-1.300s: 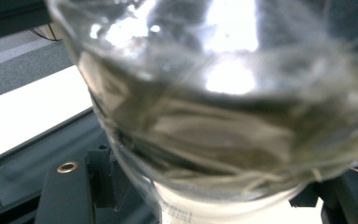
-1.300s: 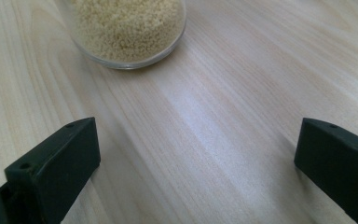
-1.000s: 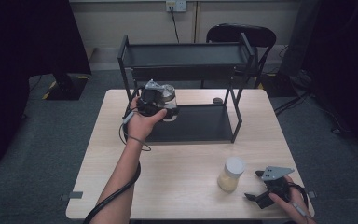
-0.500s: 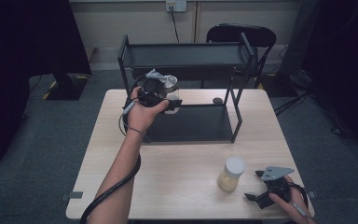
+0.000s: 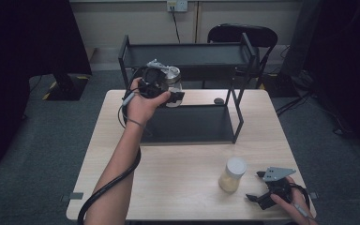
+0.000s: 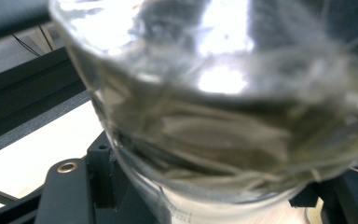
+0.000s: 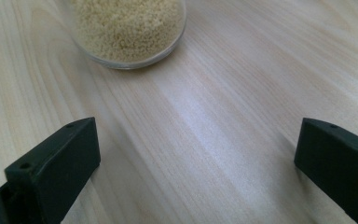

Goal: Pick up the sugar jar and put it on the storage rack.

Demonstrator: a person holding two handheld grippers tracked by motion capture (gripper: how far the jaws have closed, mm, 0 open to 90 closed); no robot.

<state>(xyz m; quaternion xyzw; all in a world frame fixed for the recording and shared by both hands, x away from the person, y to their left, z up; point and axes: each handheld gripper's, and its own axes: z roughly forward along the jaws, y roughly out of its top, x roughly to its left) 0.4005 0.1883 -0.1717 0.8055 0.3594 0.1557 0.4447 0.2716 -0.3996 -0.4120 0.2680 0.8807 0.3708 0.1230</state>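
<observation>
My left gripper (image 5: 168, 91) is shut on a clear glass jar (image 5: 172, 82) with a silvery lid, held in the air between the two levels of the black shelf rack (image 5: 187, 54). Close up in the left gripper view, the glass jar (image 6: 223, 107) sits between the black jaws. A second jar (image 5: 232, 175) with a white lid and pale yellow grains stands on the wooden table (image 5: 187, 187) at front right. My right gripper (image 5: 258, 186) rests open just right of it. In the right gripper view the grain jar (image 7: 128, 30) lies ahead of the spread jaws, with my right gripper (image 7: 196, 154) holding nothing.
The rack's lower tray (image 5: 187, 124) lies on the table's far half, its upper shelf above. A small dark disc (image 5: 219, 101) lies on the table by the rack's right posts. A black chair (image 5: 241, 35) stands behind the table.
My left hand has lifted the glass jar higher and slightly farther in, toward the rack's upper shelf. The right gripper and the grain jar have stayed put.
</observation>
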